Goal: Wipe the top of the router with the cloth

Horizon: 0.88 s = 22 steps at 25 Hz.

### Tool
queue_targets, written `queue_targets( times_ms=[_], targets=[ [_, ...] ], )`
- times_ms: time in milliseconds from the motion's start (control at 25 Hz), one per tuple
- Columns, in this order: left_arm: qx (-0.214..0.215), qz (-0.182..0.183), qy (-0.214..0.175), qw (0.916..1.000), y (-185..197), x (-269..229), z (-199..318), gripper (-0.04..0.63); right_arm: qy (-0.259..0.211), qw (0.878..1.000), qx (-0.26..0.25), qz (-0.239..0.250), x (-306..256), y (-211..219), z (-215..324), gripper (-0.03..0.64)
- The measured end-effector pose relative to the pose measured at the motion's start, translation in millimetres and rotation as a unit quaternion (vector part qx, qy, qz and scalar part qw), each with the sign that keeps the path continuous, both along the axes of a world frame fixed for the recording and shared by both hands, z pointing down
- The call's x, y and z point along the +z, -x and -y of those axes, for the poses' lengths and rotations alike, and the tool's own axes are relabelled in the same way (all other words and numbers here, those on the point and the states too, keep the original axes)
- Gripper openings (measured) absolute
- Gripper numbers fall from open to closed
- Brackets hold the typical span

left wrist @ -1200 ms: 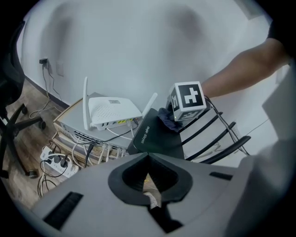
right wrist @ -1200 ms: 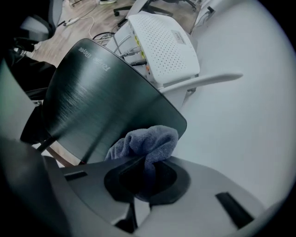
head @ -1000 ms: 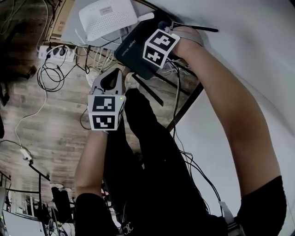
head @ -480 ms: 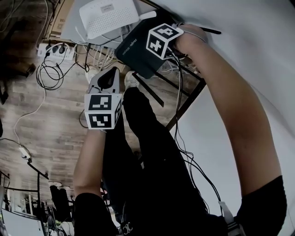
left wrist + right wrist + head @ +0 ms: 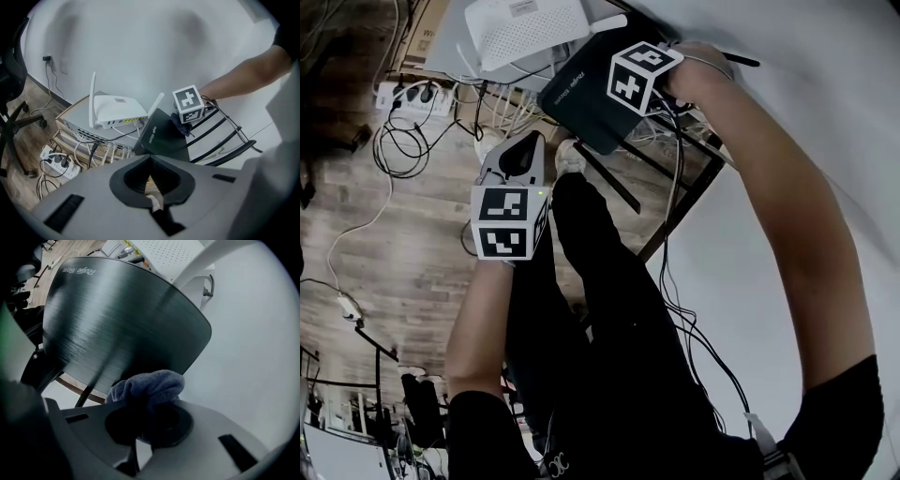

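Two routers (black router [image 5: 581, 94], white router [image 5: 520, 33]), one cloth [image 5: 147, 385], two grippers [image 5: 150, 161] [image 5: 145, 413], one power strip [image 5: 408, 98]

The left gripper [image 5: 150, 161], a grey two-jaw tool topped by a black-and-white marker cube [image 5: 508, 223], has its dark pads pressed together with nothing between them. It is held low and close to the body on a bare left forearm [image 5: 478, 319] that runs out from a black short sleeve [image 5: 483, 431]. The right gripper [image 5: 149, 406], of the same make, is clamped on a bunched blue-grey fleecy cloth [image 5: 149, 384]. The bare right arm [image 5: 778, 216] reaches far forward, nearly straight. Its hand [image 5: 698, 77] grips the tool well beyond the left one.
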<state>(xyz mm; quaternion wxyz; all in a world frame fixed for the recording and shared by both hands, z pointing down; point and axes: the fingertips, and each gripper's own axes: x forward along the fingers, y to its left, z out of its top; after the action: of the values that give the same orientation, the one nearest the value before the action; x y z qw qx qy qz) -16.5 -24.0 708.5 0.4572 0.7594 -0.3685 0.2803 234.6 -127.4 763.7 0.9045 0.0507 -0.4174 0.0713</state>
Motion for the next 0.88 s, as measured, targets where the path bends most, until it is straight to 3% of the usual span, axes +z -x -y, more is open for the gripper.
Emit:
queue_targets(
  times_ms=[440,880],
  targets=[
    [0.015,0.000,0.003,0.9999,-4,5,-13,-0.003,-0.014,0.999,-0.023,0.027,-2,16,-15,0.011],
    [0.008,-0.005,0.003,0.9999,-7,3,-16,-0.003,0.004,0.997,0.008,0.083,-9,50,-54,0.011]
  ],
)
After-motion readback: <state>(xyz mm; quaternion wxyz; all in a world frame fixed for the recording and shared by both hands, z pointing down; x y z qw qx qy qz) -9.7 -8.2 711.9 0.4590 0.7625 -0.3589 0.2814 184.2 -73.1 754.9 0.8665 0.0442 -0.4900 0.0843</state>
